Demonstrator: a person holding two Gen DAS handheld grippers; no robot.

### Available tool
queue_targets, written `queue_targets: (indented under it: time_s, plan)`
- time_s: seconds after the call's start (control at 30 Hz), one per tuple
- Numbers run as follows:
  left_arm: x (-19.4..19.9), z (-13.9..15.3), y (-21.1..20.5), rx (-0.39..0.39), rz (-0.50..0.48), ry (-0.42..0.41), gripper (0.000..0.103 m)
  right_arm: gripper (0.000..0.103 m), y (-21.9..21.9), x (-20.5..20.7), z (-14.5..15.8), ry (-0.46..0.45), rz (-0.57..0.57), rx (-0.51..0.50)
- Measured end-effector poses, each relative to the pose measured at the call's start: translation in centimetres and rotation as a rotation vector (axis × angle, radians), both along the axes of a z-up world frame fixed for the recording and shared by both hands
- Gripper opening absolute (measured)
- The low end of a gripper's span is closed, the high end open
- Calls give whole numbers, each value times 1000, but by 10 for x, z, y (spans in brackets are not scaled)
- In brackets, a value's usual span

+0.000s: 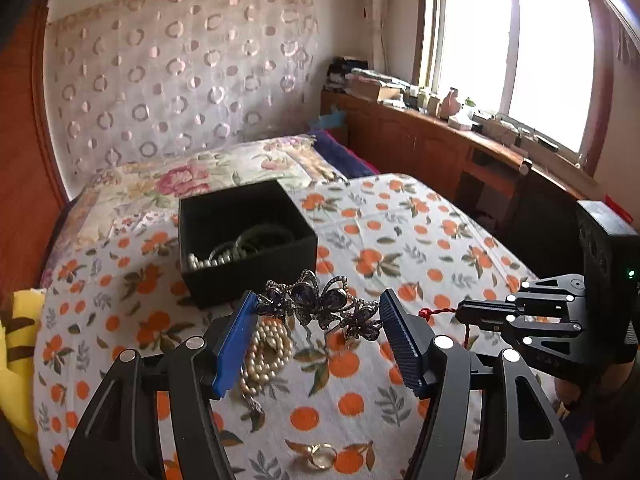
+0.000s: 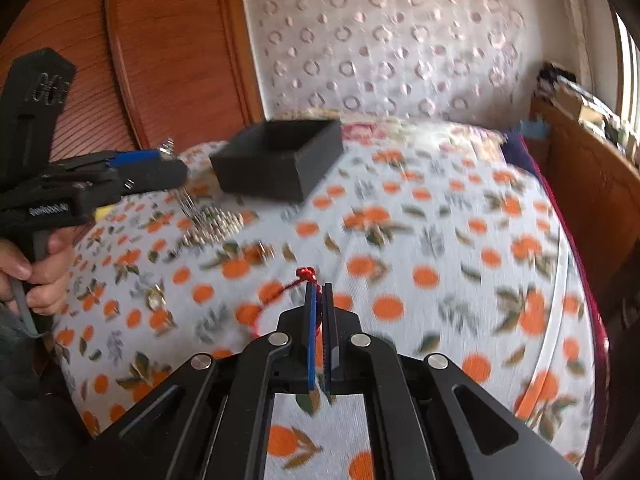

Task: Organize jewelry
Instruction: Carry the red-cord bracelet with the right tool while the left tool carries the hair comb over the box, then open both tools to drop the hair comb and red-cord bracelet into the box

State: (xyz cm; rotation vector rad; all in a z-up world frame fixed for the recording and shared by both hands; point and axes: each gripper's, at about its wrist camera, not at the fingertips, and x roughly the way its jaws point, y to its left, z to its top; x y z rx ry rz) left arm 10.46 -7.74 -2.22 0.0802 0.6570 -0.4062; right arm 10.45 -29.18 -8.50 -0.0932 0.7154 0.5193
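Note:
A black open box (image 1: 248,240) sits on the orange-print bedspread and holds beads and dark bangles; it also shows in the right wrist view (image 2: 280,160). My left gripper (image 1: 316,312) holds a dark jewelled butterfly hair clip (image 1: 316,304) between its blue pads, above the bed in front of the box. A pearl necklace (image 1: 266,354) lies under it, and a gold ring (image 1: 322,456) lies nearer. My right gripper (image 2: 319,292) is shut on a red cord bracelet (image 2: 280,292), also seen at the right of the left wrist view (image 1: 438,313).
The bed has a wooden headboard (image 2: 168,60) and a patterned cloth (image 1: 180,80) behind it. A wooden sideboard (image 1: 460,148) with clutter stands under the window at the right. A yellow cloth (image 1: 20,340) lies at the bed's left edge. A silver chain (image 2: 212,224) and a ring (image 2: 155,300) lie on the spread.

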Motion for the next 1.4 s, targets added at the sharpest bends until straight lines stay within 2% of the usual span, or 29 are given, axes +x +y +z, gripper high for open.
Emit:
queue_targets:
  time_s: [0.23,0.47,0.63,1.07,1.4]
  plan:
    - [23,20,7,-5,27,-38,60,3,10,23,36,-72,40,-12]
    - [60,46,16,18,66,-75,60,3,18,56,70,-137,68,24]
    - [91,42,21,30,94,-55,60,3,34,84,83,-157,100,44]
    - [138,1,32,14,111,71,60,3,69,130,71,-93,179,48]
    - [137,10,53,-30,126,45,65,3,88,152,54,-41,196,36]
